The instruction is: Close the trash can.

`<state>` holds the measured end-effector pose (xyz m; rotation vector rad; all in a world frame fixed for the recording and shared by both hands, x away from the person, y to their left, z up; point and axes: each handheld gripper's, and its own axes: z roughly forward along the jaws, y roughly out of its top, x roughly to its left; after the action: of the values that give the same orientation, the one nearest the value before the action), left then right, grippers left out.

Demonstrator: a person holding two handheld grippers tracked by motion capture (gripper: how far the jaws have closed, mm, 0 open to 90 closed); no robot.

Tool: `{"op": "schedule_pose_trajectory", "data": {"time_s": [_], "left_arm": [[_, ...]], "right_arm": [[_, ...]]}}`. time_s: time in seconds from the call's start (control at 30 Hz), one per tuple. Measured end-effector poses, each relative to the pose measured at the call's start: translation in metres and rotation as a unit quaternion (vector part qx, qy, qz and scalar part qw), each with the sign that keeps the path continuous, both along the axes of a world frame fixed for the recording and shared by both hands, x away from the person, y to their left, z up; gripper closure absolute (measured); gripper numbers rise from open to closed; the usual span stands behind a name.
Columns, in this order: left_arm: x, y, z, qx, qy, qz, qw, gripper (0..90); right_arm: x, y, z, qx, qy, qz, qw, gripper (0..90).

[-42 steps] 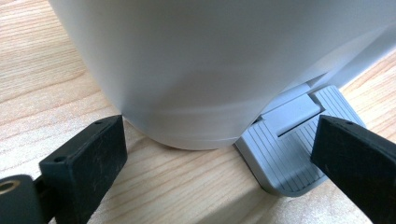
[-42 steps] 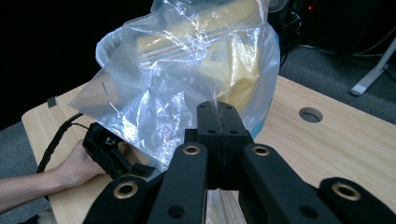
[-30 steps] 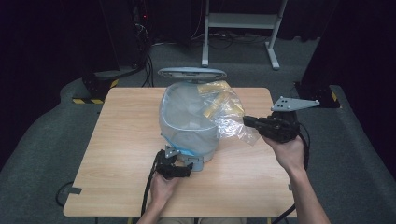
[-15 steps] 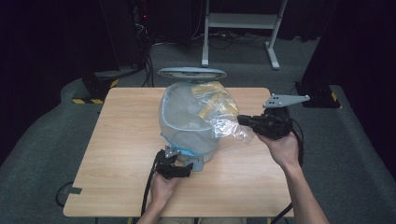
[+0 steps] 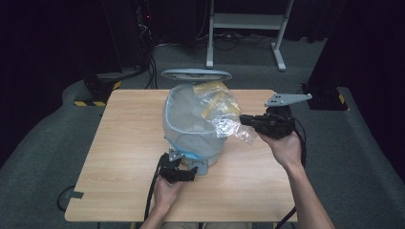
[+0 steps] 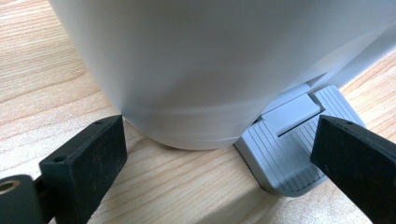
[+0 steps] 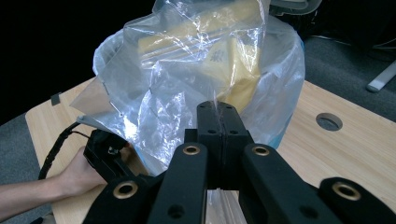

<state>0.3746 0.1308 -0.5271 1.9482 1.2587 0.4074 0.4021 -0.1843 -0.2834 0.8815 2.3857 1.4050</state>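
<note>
Right gripper (image 5: 246, 119) pinching the clear plastic bag (image 5: 224, 114) at the bin (image 5: 191, 129).
Bag lies at its nine o'clock; left gripper (image 5: 184, 172) sits spread at the bin's pedal (image 6: 292, 149).

The right gripper (image 5: 244, 119) has carried the clear plastic bag (image 5: 224, 110) leftward toward the frame's centre, over the bin (image 5: 191, 138).

A pale grey bin (image 5: 191, 138) with a ribbed grey pedal (image 6: 289, 144) stands on light woodgrain table (image 5: 124, 157), holding clear plastic bag (image 7: 187, 93) over yellow packets (image 7: 233, 60); jaws black.
</note>
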Motion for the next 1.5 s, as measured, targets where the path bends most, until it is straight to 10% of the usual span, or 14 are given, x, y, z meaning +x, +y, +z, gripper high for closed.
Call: {"op": "schedule_pose_trajectory", "data": {"time_s": [1.5], "left_arm": [[0.000,0.000,0.000,0.000,0.000,-0.001,1.0000,3.9]], "right_arm": [[0.033,0.039,0.002,-0.030,0.028,0.003,0.9992,89.1]]}}
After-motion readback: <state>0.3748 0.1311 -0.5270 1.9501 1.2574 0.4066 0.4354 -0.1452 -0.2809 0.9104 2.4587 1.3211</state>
